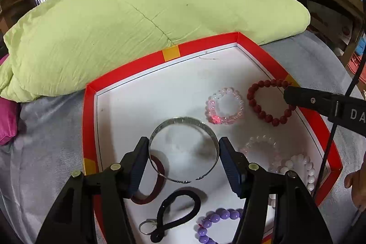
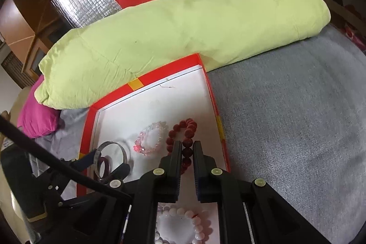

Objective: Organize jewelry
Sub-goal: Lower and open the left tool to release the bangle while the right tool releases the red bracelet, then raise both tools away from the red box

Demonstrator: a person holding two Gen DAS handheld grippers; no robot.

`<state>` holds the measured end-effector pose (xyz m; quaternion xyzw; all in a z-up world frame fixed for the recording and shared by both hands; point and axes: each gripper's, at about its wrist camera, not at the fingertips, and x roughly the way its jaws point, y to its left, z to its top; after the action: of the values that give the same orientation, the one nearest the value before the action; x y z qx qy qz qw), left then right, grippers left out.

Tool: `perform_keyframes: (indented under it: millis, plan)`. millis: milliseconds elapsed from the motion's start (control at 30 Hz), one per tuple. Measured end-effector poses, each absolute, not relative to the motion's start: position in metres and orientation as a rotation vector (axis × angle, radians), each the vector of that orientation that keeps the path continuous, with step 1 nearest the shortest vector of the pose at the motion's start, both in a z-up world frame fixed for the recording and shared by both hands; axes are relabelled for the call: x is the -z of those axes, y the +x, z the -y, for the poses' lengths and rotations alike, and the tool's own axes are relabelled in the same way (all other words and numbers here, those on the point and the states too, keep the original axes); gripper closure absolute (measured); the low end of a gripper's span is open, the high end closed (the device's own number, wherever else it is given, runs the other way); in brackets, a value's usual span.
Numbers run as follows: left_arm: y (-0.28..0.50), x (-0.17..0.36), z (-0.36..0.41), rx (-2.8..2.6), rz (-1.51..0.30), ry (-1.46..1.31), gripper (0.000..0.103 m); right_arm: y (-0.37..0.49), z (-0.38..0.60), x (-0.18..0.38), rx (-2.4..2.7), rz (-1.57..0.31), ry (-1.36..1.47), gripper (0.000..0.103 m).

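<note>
Red-rimmed tray (image 1: 90,106) on grey bed, far edge against the green pillow (image 1: 137,26) — its far white floor bare. Left hand-held gripper (image 1: 184,149): jaws half open, clamped across silver bangle (image 1: 183,124), mid-tray. Right hand-held gripper (image 2: 188,144): jaws nearly closed, pinching dark red bead bracelet (image 2: 183,129) beside the tray's right rim — open grey bedding beyond.

silver bangle (image 1: 183,150): open cuff, held tilted above my tray floor | dark red bead bracelet (image 1: 270,102): my right tool pinches its right side | pink crystal bracelet (image 1: 225,105): flat beside it | tray (image 1: 89,120): red rim, white floor
</note>
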<state>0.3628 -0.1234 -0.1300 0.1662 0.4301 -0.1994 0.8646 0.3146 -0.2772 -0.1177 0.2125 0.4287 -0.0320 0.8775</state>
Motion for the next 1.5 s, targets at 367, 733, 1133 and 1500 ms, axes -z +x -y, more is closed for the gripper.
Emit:
perform_keyframes:
  millis: [367, 733, 1133, 1500]
  plan:
    - [0.356, 0.125, 0.112, 0.370, -0.906, 0.245, 0.039, 0.321, 0.276, 0.120, 0.113, -0.923, 0.355, 0.091]
    - [0.345, 0.111, 0.113, 0.279, -0.854, 0.241, 0.034, 0.314, 0.276, 0.105, 0.132, -0.875, 0.294, 0.077]
    - [0.322, 0.083, 0.091, 0.186, -0.801, 0.256, 0.032, 0.291, 0.264, 0.079, 0.150, -0.757, 0.192, 0.036]
    - [0.288, 0.077, 0.052, 0.070, -0.779, 0.206, 0.031, 0.258, 0.232, 0.053, 0.130, -0.685, 0.032, 0.036]
